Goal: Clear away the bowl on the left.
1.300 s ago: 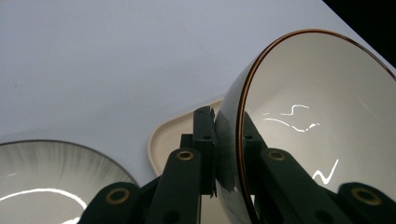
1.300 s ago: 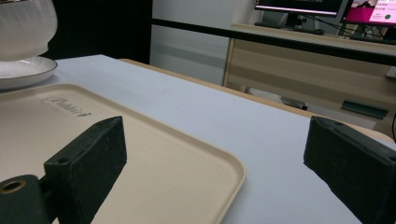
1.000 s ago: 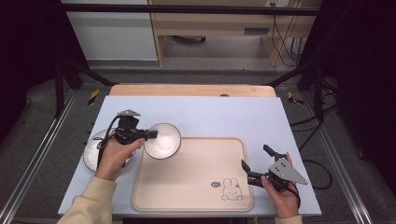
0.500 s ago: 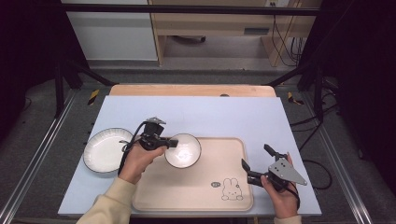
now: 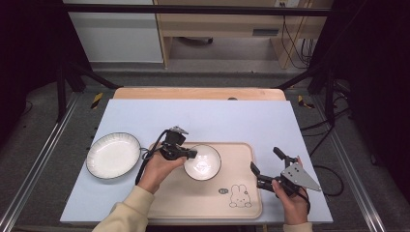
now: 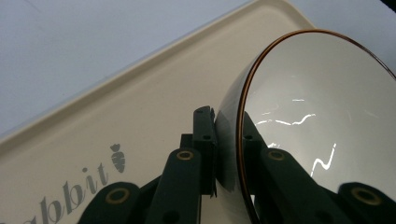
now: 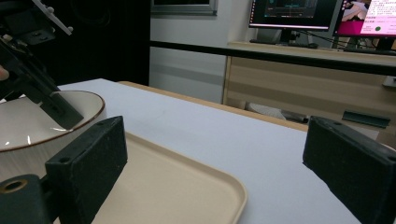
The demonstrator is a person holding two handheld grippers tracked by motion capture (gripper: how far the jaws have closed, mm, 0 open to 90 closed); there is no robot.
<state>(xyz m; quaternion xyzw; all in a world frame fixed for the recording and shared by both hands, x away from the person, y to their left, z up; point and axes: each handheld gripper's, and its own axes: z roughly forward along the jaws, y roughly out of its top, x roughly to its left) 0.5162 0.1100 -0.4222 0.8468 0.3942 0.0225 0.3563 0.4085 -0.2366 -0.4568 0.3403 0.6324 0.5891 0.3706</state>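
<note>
Cream sleeves, black hand-held gripper [image 5: 191, 154], brass-ringed screws, grey three-cornered plate, black cable

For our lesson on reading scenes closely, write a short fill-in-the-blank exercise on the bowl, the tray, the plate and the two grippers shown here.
1. The left gripper has its jaws shut on the rim of the ____.
2. The bowl is over the beige ____.
3. The white plate lies on the table to the ____ of the tray in the high view.
4. The right gripper has its jaws ____.

Missing words: bowl; tray; left; open
</note>
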